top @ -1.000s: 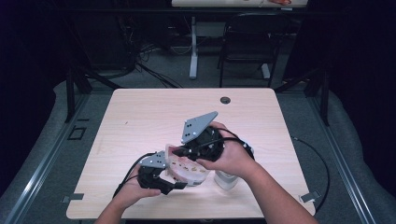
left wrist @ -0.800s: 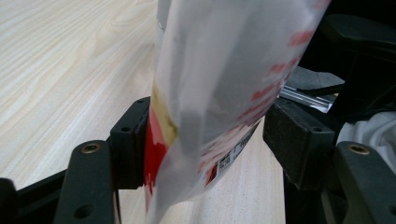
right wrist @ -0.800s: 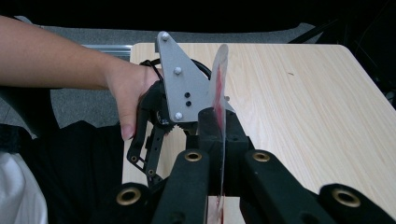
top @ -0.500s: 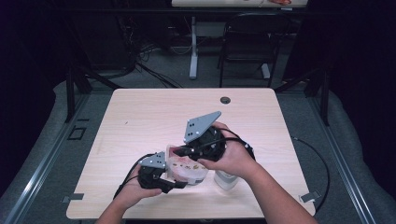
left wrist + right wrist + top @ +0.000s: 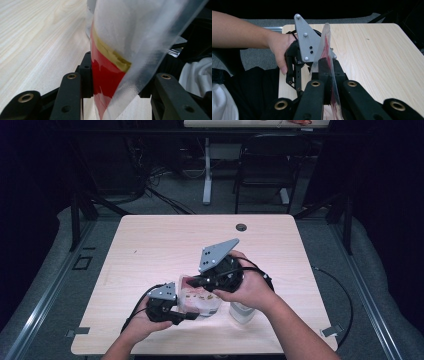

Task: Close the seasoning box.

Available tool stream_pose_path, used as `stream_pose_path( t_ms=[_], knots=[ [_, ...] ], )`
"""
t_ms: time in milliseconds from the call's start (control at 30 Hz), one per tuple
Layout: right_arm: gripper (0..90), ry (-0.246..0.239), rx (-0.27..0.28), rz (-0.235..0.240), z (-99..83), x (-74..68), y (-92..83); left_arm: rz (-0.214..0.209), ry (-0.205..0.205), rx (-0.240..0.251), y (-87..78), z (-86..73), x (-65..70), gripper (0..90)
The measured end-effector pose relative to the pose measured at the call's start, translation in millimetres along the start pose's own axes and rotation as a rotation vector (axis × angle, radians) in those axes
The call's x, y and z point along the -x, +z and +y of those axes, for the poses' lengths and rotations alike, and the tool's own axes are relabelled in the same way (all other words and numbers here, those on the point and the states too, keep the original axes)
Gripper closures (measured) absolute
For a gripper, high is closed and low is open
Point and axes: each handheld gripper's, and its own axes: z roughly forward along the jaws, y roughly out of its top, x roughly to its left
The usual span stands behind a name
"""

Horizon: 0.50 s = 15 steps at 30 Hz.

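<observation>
Between hand-held grippers: clear plastic bag (image 5: 200, 297), red-and-yellow top strip.

We have bare bench (image 5: 165, 245) ahead and left; a white bottle (image 5: 240, 312) blocks us just right of the bag (image 5: 200, 295).

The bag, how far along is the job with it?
Done: the right hand-held gripper is shut on the bag's red edge, bag lifted. In hand: the left hand-held gripper has just been closing around its other end, pads not clearly pressing. Left: whatever follows, maybe pulling it open.
</observation>
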Motion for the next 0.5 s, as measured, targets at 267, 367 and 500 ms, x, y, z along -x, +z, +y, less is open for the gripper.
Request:
stream_pose_path(
  t_ms=[267, 367, 500],
  knots=[
    [89.6, 0.001, 0.01, -0.004, -0.8, -1.3, -0.8, 0.002, -0.002, -0.003, -1.7, 0.6, -0.1, 60.4],
    [89.3, 0.0, 0.009, -0.008, -1.1, -1.5, -0.8, 0.004, -0.004, -0.003, -1.7, 0.5, -0.5, 60.5],
    [86.6, 0.0, 0.01, -0.029, -2.3, -0.8, -0.7, 0.012, -0.01, -0.018, -2.0, -1.0, -1.9, 60.6]
  ],
)
